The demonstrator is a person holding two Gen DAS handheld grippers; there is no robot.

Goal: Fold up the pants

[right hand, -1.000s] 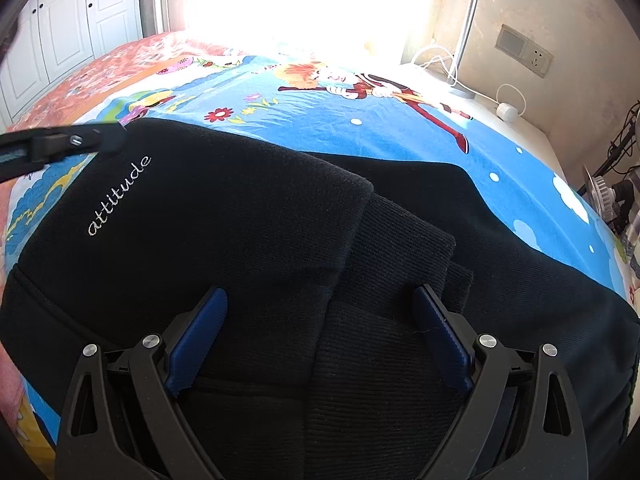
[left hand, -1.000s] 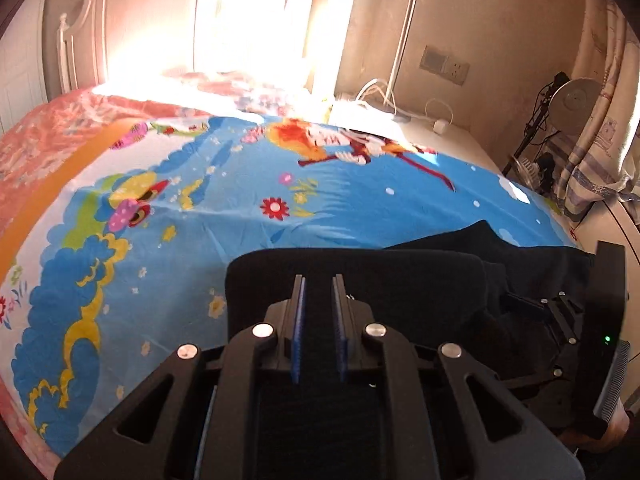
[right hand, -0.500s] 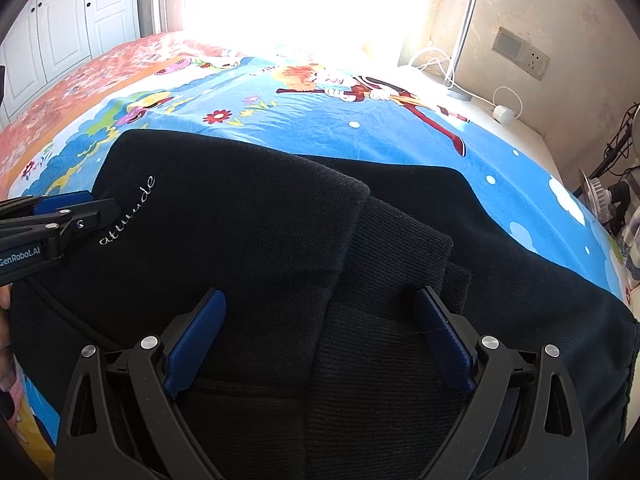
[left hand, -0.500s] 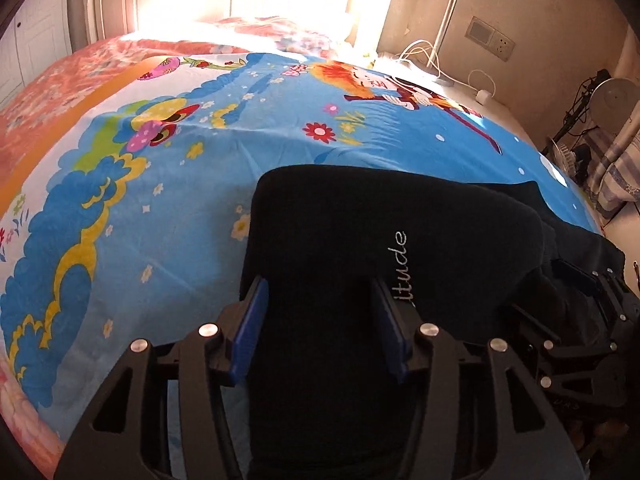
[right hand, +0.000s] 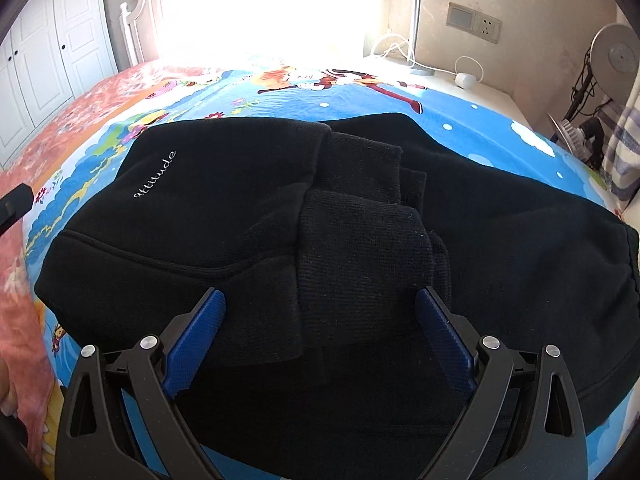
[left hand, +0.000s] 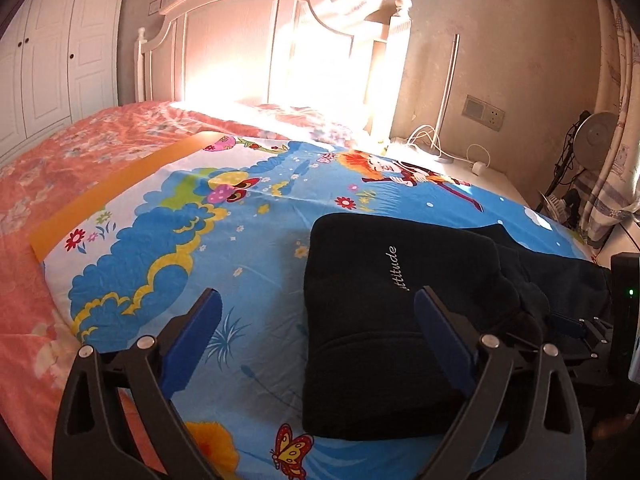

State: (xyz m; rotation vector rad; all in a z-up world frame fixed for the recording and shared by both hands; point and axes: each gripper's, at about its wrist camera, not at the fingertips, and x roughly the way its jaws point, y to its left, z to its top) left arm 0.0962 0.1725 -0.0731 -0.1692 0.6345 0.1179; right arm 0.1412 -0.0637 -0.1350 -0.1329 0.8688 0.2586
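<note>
Black pants (left hand: 380, 320) with white "attitude" lettering lie folded on the cartoon bed sheet (left hand: 200, 220). My left gripper (left hand: 318, 312) hovers over their left edge with its jaws opening wide. Cloth lies under the right finger, and neither blue pad presses on it. In the right wrist view the pants (right hand: 240, 200) show a ribbed cuff folded over the middle. My right gripper (right hand: 320, 320) stands open above that fold and holds nothing. The left gripper's tip (right hand: 14, 204) shows at the left edge, and the right gripper's body (left hand: 592, 332) sits beyond the pants.
A white headboard (left hand: 248, 40) stands at the far end of the bed. An orange floral cover (left hand: 60, 168) lies left of the sheet. A bedside top with cables (left hand: 460, 160), a wall socket (left hand: 484, 112) and a fan (left hand: 600, 140) are to the right.
My left gripper went from shut on the pants' fold to wide open and drew back to the left, leaving the fold lying flat. The right gripper stayed open and pulled back a little.
</note>
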